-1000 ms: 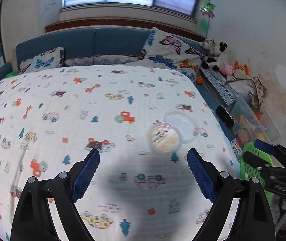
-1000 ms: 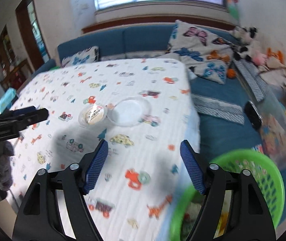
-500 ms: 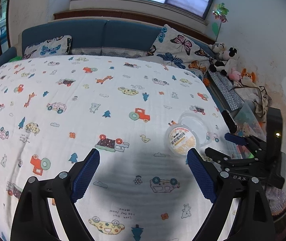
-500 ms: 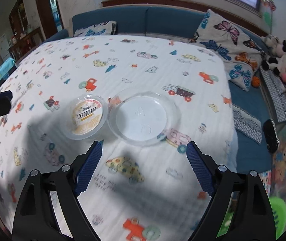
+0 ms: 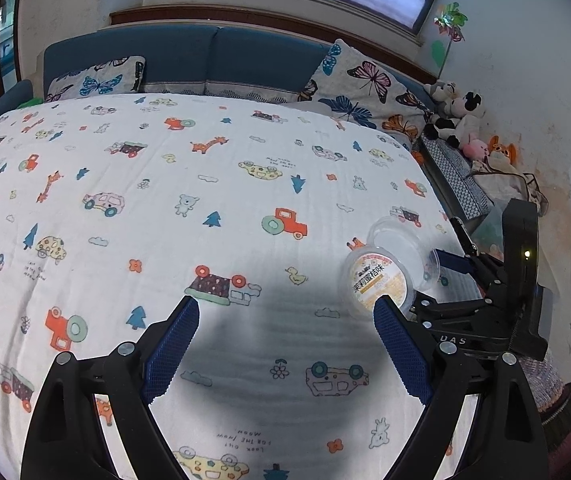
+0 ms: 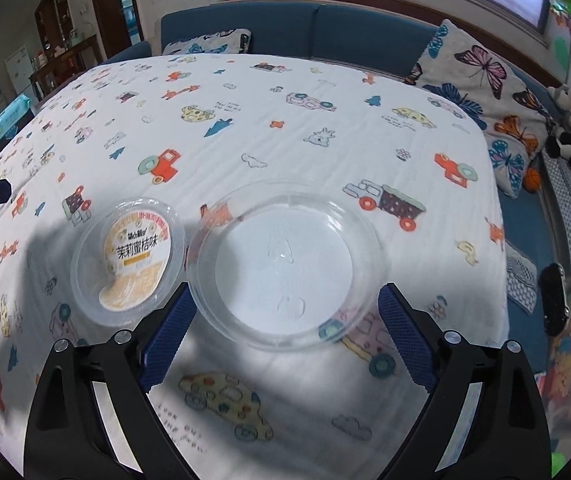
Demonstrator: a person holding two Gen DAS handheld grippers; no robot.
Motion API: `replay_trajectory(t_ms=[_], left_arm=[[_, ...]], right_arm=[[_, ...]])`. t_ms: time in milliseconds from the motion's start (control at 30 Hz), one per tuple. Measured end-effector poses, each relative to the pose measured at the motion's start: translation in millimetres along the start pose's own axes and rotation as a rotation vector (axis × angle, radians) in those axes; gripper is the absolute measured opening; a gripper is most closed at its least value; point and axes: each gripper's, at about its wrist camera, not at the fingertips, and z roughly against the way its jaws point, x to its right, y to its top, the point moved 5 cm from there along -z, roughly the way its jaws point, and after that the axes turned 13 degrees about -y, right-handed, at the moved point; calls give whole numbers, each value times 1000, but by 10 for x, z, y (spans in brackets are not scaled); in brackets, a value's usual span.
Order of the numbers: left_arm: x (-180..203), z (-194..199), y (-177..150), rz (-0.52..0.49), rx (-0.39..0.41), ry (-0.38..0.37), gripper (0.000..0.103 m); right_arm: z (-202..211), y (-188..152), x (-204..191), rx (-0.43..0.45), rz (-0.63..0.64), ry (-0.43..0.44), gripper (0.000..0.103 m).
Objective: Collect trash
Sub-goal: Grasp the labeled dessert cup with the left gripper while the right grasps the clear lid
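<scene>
Right gripper (image 6: 285, 320) closer; straddling clear lid (image 6: 285, 264)

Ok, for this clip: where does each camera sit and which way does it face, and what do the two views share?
Left wrist: on the left gripper, facing across the patterned bedspread toward the sofa; its own open jaws show, plus the right gripper at right.
Right wrist: on the right gripper, looking down at the clear lid between its open jaws.
Shared: the labelled cup, lid, bedspread, sofa.
</scene>
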Motion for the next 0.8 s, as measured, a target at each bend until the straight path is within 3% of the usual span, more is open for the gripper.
replay_trajectory(t_ms=[300,367,600,800], left_arm=[[134,-223,57,-45,-19,-36,83],[164,-305,77,-53,-33,-49,75],[271,-603,80,-91,-88,-84,69],[310,-772,76,-99,-118,-104,57]], right_arm=[[88,-37,40,31,-12,-17,88],[128,-69,78,30,-26,-14,88],[284,-209,166,27,-48,-26,88],[357,-305,202,25,-72,-24,88]])
